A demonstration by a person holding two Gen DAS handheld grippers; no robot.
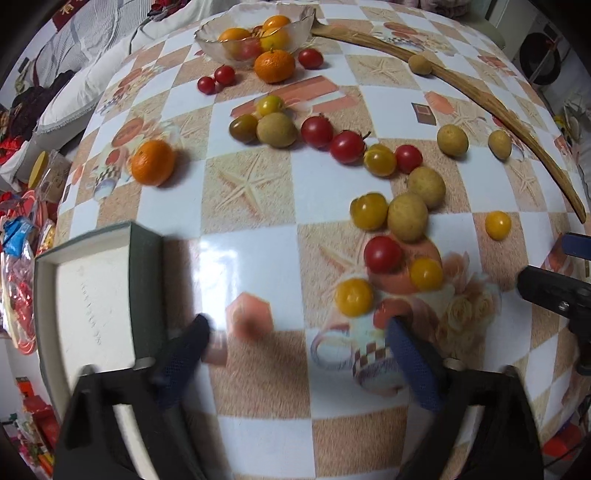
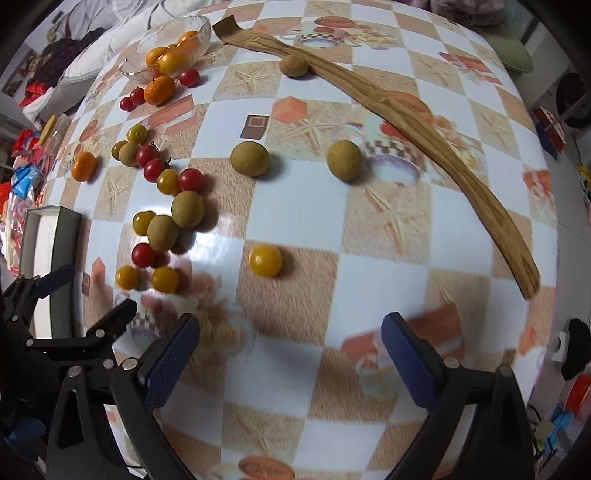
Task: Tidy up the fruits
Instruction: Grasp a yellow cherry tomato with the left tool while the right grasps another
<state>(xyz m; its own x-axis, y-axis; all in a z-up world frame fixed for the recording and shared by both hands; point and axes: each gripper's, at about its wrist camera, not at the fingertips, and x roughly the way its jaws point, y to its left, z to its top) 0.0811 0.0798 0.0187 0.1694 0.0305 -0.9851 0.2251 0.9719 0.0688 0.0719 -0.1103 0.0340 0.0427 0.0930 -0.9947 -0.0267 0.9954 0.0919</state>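
A checkered surface (image 2: 295,369) printed with starfish carries scattered fruit ahead of both hand-held grippers. The left hand-held gripper (image 1: 295,332) hovers above it with blue-padded fingers (image 1: 410,362) spread wide and nothing between them; the right hand-held gripper (image 2: 290,336) is likewise wide open and empty. A shallow open box (image 1: 92,295) with a dark rim lies just beside the left hand-held gripper's left finger. A long curved wooden strip (image 2: 406,122) arcs across the far right of the surface, well beyond the right hand-held gripper. A glass bowl (image 1: 295,27) holding oranges and a tomato stands at the far edge, an orange (image 1: 274,65) touching its near wall. Another orange (image 1: 153,161) sits alone, ahead-left of the left hand-held gripper. Longans (image 1: 407,217), red cherry tomatoes (image 1: 382,254) and yellow cherry tomatoes (image 1: 354,297) cluster just ahead of its right finger. One yellow tomato (image 2: 265,260) lies apart, ahead of the right hand-held gripper.
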